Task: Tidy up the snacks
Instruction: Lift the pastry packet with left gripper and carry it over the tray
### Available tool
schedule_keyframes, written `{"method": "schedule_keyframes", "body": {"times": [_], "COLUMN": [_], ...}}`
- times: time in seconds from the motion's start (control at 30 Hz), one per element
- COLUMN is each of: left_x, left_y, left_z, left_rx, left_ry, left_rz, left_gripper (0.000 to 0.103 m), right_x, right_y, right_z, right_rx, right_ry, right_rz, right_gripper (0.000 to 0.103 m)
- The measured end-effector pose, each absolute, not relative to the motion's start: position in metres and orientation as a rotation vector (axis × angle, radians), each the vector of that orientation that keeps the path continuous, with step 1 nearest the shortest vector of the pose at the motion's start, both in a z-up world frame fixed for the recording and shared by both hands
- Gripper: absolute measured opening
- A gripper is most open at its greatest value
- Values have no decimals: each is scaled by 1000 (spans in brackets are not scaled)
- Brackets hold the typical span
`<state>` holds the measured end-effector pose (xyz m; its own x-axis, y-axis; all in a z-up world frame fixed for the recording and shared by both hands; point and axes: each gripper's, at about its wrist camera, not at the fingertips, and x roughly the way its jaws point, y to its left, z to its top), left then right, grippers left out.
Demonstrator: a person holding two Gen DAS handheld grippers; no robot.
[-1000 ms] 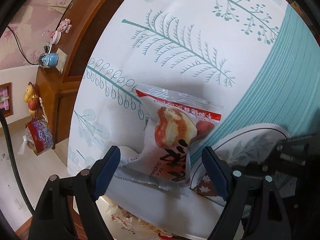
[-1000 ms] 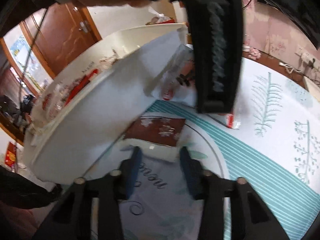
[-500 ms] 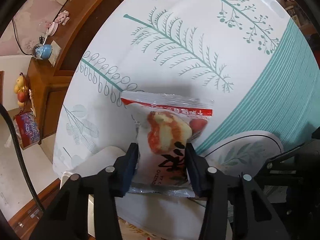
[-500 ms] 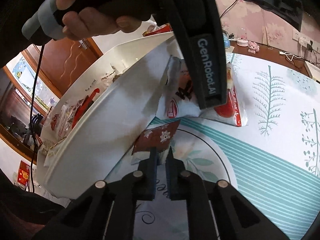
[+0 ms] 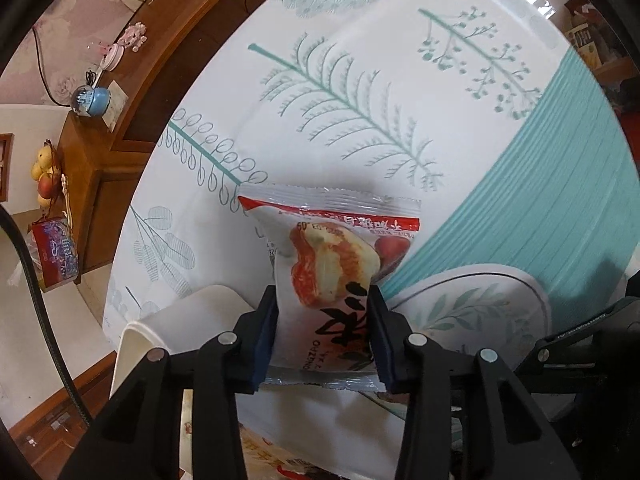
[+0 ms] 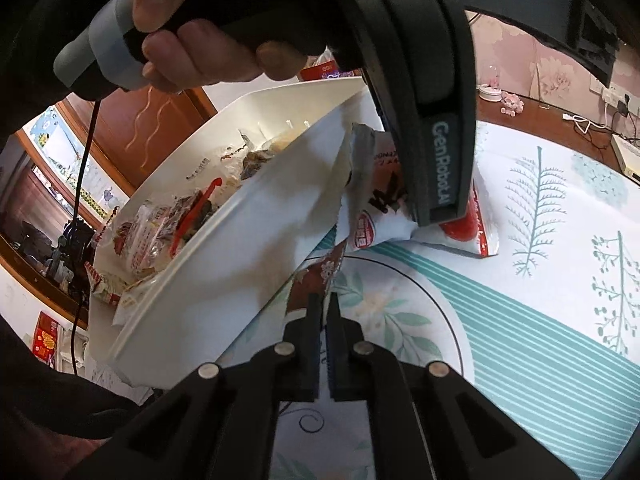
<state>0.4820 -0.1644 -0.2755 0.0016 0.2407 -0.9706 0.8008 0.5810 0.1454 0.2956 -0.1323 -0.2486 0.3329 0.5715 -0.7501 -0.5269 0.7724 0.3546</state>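
My left gripper is shut on a white and red snack packet with a cake picture, held just above the tablecloth beside the white bin. In the right wrist view the same packet hangs under the left gripper body at the bin's corner. My right gripper is shut on the edge of a small brown snack packet with white snowflakes, lifted next to the white bin. The bin holds several snack packets.
The table has a white cloth with teal leaf prints and teal stripes, and a round leaf-print mat. A wooden sideboard with a snow globe and fruit stands past the far edge. A hand grips the left gripper handle.
My left gripper closed on the white and red packet and lifted it. My right gripper closed on the brown packet and raised it off the mat toward the bin.
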Motion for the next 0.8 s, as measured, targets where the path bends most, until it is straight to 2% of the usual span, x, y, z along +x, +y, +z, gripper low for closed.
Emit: {"method": "schedule_keyframes", "body": {"times": [0.23,0.8], "left_x": [461,394], "left_y": [-161,-109], "left_z": [-244,-99], "left_rx": [805,565], "left_ry": [1515,1244], "left_rz": [-598,-618], "left_gripper": [40,41], "right_x": [281,224], "right_y": [-143,-133], "right_z": [-224,-152], "right_rx": [55,47], "right_ry": [961,851], "right_rz": [673,596], "right_gripper": [2,2]}}
